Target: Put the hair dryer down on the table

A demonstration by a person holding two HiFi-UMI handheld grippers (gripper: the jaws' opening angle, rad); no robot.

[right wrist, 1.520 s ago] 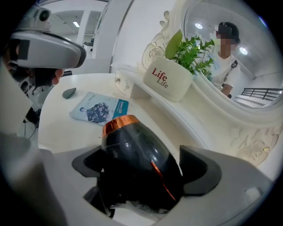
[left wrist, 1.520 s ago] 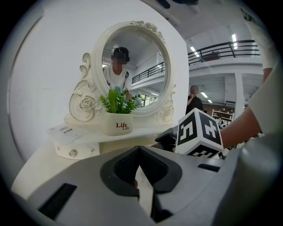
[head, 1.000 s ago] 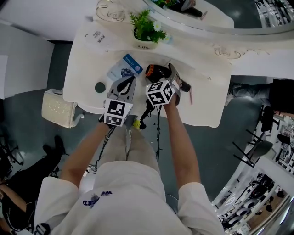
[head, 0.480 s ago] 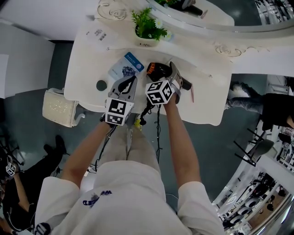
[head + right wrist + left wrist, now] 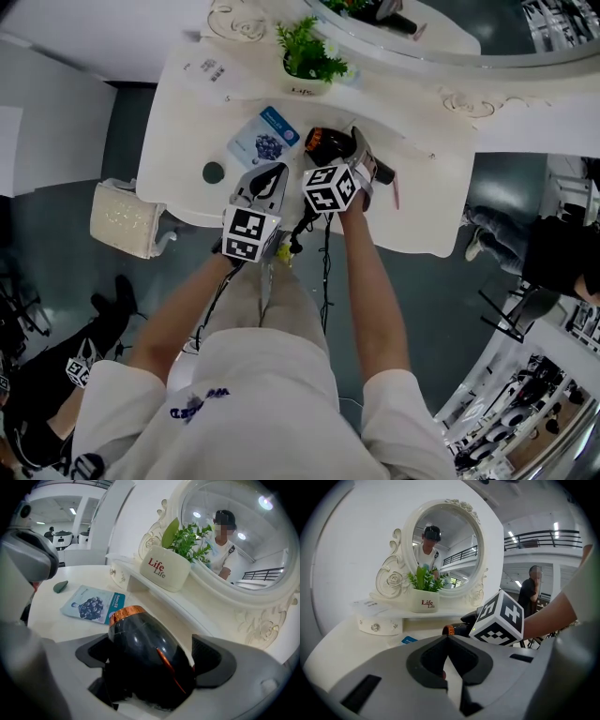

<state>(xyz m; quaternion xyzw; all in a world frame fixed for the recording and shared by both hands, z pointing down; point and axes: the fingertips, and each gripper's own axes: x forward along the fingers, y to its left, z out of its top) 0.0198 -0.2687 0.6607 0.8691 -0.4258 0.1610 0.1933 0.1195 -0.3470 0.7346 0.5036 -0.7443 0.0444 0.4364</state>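
Observation:
The black hair dryer (image 5: 325,143) with a copper ring lies low over the white dressing table (image 5: 427,202), nozzle toward the left. My right gripper (image 5: 345,155) is shut on the hair dryer; in the right gripper view its body (image 5: 145,648) fills the space between both jaws. The dryer's cord (image 5: 324,258) hangs off the table's front edge. My left gripper (image 5: 275,172) hovers just left of the dryer, shut and holding nothing. In the left gripper view the jaw tips (image 5: 448,638) meet, and the right gripper's marker cube (image 5: 499,620) stands close ahead.
A blue sheet-mask packet (image 5: 268,141) lies left of the dryer, with a small green disc (image 5: 214,172) farther left. A potted plant (image 5: 307,66) stands on the shelf before the oval mirror (image 5: 443,550). A pink pen (image 5: 395,192) lies to the right. A cushioned stool (image 5: 122,220) stands below left.
Both grippers and the hair dryer keep almost the same place over the table. Only the head camera has drifted slightly, and people at the edges have moved.

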